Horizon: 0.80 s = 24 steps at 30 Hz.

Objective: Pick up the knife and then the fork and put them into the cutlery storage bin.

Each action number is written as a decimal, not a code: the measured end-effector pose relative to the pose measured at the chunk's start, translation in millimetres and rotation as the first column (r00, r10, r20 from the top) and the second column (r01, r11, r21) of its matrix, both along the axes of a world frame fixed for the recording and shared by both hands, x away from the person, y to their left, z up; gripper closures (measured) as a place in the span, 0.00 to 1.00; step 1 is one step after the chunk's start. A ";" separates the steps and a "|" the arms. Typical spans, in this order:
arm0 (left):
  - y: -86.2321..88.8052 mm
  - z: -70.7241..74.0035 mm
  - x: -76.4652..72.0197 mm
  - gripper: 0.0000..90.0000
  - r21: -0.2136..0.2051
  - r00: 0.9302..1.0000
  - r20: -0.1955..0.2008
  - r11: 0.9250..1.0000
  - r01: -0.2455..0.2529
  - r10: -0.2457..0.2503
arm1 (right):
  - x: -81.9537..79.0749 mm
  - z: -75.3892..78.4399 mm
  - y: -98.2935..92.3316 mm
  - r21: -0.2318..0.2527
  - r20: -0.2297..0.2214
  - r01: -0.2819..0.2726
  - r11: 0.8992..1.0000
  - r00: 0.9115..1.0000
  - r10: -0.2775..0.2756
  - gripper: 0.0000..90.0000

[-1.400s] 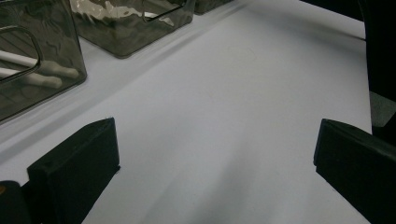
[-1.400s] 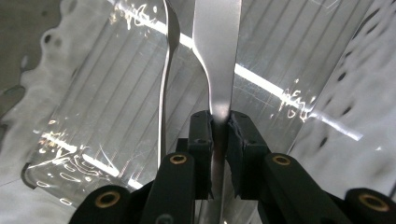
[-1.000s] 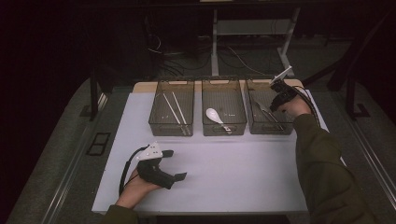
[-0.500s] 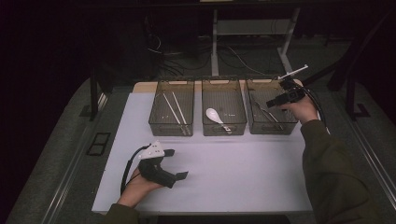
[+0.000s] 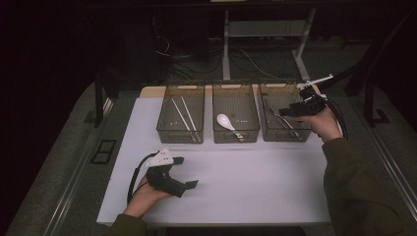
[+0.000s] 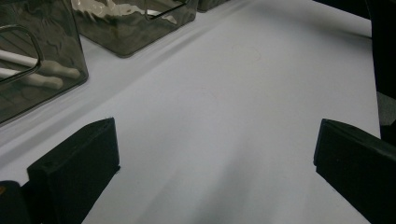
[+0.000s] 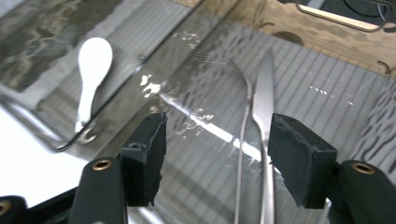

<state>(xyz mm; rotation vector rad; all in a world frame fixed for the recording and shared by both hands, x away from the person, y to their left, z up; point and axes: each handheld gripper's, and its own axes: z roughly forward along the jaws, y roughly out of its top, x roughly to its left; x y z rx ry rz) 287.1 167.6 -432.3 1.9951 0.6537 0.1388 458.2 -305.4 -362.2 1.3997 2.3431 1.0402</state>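
Three clear bins (image 5: pixel 236 135): chopsticks (image 5: pixel 183 115), white spoon (image 5: pixel 225 121), knife (image 7: pixel 262 107) and fork (image 7: pixel 243 121). Both grippers (image 5: pixel 189 172) (image 5: pixel 284 112) gape wide, holding nothing.

knife (image 7: pixel 264 100) and fork (image 7: pixel 243 121) in right bin (image 5: pixel 285 132)

Glossy metal knife (image 7: pixel 264 88) in a clear smoky plastic bin (image 5: pixel 285 132).

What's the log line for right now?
left claw: open, on table | right claw: open, above right bin | bin: knife, fork
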 end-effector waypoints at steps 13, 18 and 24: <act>-1.5 0.4 -1.0 0.00 -0.003 1.000 0.002 1.000 0.010 -0.010 | -54.1 8.5 -2.1 0.031 0.119 -0.054 0.998 0.992 0.050 0.32; -1.1 0.2 -0.7 0.00 -0.005 1.000 0.000 1.000 0.006 -0.006 | -75.3 9.9 -2.8 0.075 0.154 -0.077 0.994 0.986 0.065 0.28; -1.0 1.0 -1.4 0.00 -0.001 1.000 0.007 1.000 0.009 -0.009 | -95.4 0.9 1.5 0.071 0.182 -0.113 0.991 0.978 0.098 0.26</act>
